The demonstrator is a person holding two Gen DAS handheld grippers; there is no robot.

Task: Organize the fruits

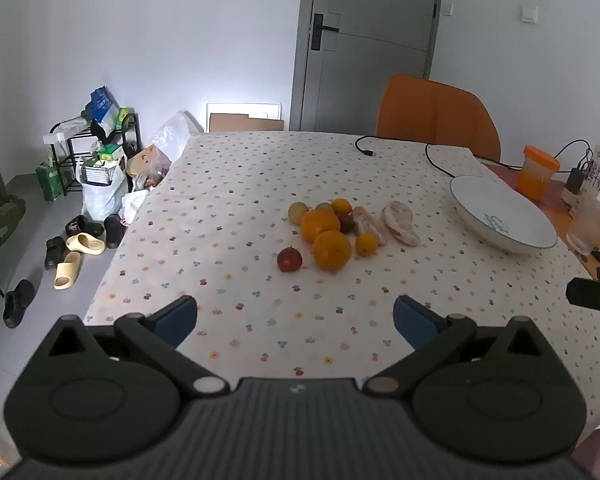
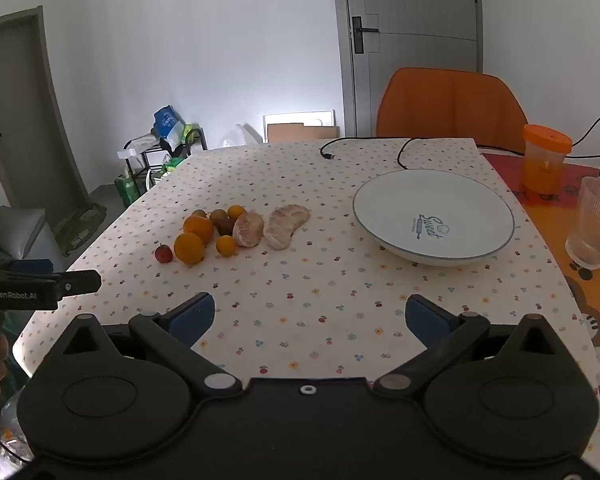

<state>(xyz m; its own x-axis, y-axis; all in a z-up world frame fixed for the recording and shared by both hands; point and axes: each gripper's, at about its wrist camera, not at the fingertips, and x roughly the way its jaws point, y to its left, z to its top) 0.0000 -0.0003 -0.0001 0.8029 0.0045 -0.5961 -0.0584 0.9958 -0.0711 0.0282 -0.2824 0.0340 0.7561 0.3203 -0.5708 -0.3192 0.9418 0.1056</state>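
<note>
**Fruit heaped mid-table, both grippers waiting empty**

On the tabletop [image 1: 228, 184], the left wrist view shows a cluster of fruit [image 1: 332, 232] near the middle: oranges, small citrus, a red apple [image 1: 289, 259] and peeled segments. The left gripper [image 1: 296, 320] hangs over the near edge, fingers spread wide, holding nothing. An empty white bowl [image 1: 504, 216] sits toward the right edge.

In the right wrist view, the right gripper [image 2: 310, 318] is likewise spread and empty above the near edge. Bare cloth lies between it, the fruit and the bowl. Likely nothing is sorted yet; the next move calls for reaching forward to close on one fruit.
</note>
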